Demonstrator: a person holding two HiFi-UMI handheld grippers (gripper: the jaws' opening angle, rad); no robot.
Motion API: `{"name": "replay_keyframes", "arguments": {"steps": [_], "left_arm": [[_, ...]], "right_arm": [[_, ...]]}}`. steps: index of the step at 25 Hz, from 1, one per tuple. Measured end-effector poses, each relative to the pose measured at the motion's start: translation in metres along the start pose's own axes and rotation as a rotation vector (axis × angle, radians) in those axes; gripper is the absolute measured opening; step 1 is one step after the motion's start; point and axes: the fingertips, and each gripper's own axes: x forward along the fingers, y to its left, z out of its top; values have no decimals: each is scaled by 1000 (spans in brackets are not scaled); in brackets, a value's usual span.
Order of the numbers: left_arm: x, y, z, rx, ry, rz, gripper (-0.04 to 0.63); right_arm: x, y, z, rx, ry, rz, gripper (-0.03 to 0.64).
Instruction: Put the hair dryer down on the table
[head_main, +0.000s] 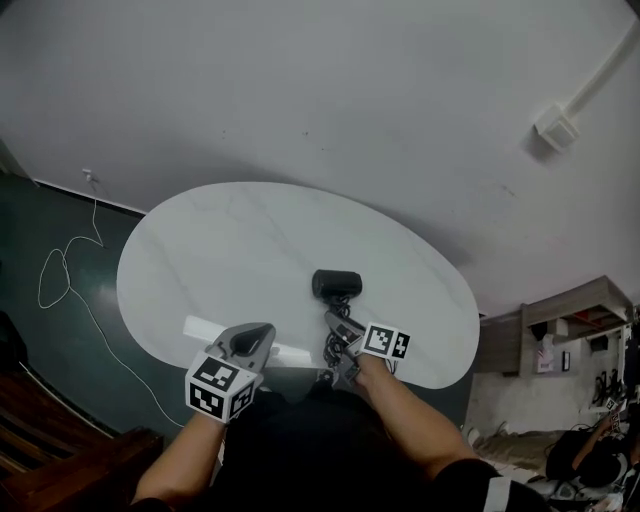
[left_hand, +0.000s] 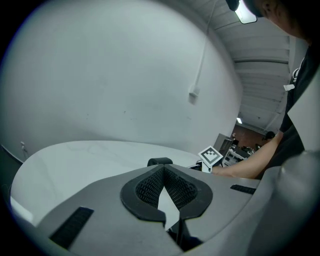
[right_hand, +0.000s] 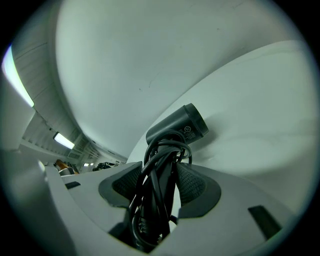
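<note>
A black hair dryer (head_main: 336, 284) lies on the white oval table (head_main: 220, 260), barrel toward the far side and its cord bundled along the handle. My right gripper (head_main: 338, 322) reaches in from the near edge. In the right gripper view the handle and the looped cord (right_hand: 159, 175) stand between the pads, which press on them, and the barrel (right_hand: 177, 127) juts out ahead over the tabletop. My left gripper (head_main: 260, 332) hovers at the near edge to the left, shut with nothing in it. The left gripper view shows its tips (left_hand: 163, 170) meeting and the dryer (left_hand: 160, 161) beyond.
A flat white strip (head_main: 205, 329) lies on the table by the left gripper. On the dark floor at the left trails a white cable (head_main: 60, 275). A wall box with conduit (head_main: 555, 127) is at the upper right, wooden furniture (head_main: 575, 305) at the right.
</note>
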Motion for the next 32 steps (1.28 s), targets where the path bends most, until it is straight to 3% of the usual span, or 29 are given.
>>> {"name": "replay_keyframes", "arguments": {"steps": [9, 14, 24, 32], "left_arm": [[-7, 18, -4, -39, 24, 82, 11], [-8, 21, -3, -51, 24, 98, 11], [-5, 10, -11, -31, 52, 64, 11], [-5, 4, -11, -13, 55, 42, 11]], "right_arm": [[40, -16, 14, -69, 4, -60, 204], [51, -18, 7, -157, 77, -79, 204], [63, -17, -14, -287, 181, -112, 224], [53, -21, -17, -287, 177, -118, 242]]}}
